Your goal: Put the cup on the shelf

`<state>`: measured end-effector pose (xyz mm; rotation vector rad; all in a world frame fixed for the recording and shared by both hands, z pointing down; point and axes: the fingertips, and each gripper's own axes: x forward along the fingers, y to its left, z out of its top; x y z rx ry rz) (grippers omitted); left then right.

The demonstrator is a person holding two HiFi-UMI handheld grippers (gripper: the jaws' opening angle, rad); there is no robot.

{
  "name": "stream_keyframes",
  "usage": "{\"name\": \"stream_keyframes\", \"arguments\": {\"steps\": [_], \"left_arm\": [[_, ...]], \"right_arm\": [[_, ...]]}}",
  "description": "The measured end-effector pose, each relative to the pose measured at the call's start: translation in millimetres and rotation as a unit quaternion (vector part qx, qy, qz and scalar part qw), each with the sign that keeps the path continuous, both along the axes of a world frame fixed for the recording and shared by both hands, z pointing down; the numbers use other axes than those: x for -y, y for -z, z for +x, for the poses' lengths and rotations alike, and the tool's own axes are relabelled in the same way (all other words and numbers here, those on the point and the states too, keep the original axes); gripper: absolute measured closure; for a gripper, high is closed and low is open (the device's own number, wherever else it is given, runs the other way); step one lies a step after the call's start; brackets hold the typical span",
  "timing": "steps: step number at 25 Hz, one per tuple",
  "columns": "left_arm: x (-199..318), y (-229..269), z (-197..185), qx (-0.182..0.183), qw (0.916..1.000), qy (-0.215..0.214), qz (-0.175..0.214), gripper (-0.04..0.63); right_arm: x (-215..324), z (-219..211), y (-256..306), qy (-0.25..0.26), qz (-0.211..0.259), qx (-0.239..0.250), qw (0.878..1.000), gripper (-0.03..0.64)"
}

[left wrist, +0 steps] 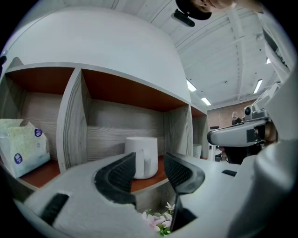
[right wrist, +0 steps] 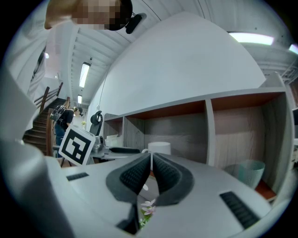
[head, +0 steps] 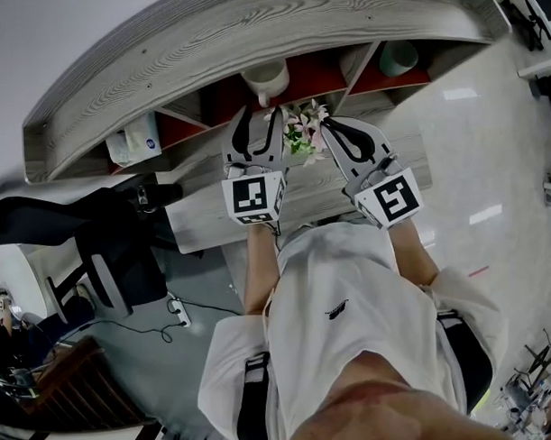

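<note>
- Head view: cup [head: 265, 80] stands upright in the middle compartment of the shelf [head: 251, 35]. The left gripper [head: 257, 121] and right gripper [head: 337, 129] hang just below it, with flowers [head: 301, 131] between them.
- Left gripper view: jaws spread apart, gripping nothing. The cup sits beyond them on the shelf board, untouched.
- Right gripper view: jaws pressed together, empty.
</note>
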<state>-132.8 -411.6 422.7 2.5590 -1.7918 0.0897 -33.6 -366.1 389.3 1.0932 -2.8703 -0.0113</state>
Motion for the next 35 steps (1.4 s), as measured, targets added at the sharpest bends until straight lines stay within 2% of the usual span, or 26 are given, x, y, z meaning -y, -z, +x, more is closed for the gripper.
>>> {"name": "stream_keyframes", "arguments": {"steps": [7, 12, 14, 25, 35], "left_arm": [[-24.6, 10.4, -5.6, 0.0, 0.9998, -0.006, 0.018, 0.408], [-47.2, 22.5, -6.9, -0.001, 0.9992, -0.017, 0.037, 0.515], [-56.5, 26.9, -6.7, 0.0, 0.999, -0.022, 0.04, 0.531], [-101.1, 38.9, -0.6, -0.004, 0.998, -0.052, 0.037, 0.548], [-106.3, 37.2, 4.2, -0.01, 0.9974, -0.064, 0.033, 0.548]], "right_arm": [[-13.2, -5.3, 1.4, 0.002, 0.002, 0.002, 1.0, 0.58], [-23.4, -7.1, 4.9, -0.002, 0.007, 0.004, 1.0, 0.58], [-27.6, -6.4, 7.5, -0.004, 0.01, 0.004, 1.0, 0.58], [-51.8, -9.4, 12.7, -0.009, 0.023, 0.0, 1.0, 0.583], [-58.6, -7.9, 9.0, -0.018, 0.021, -0.001, 1.0, 0.583]]}}
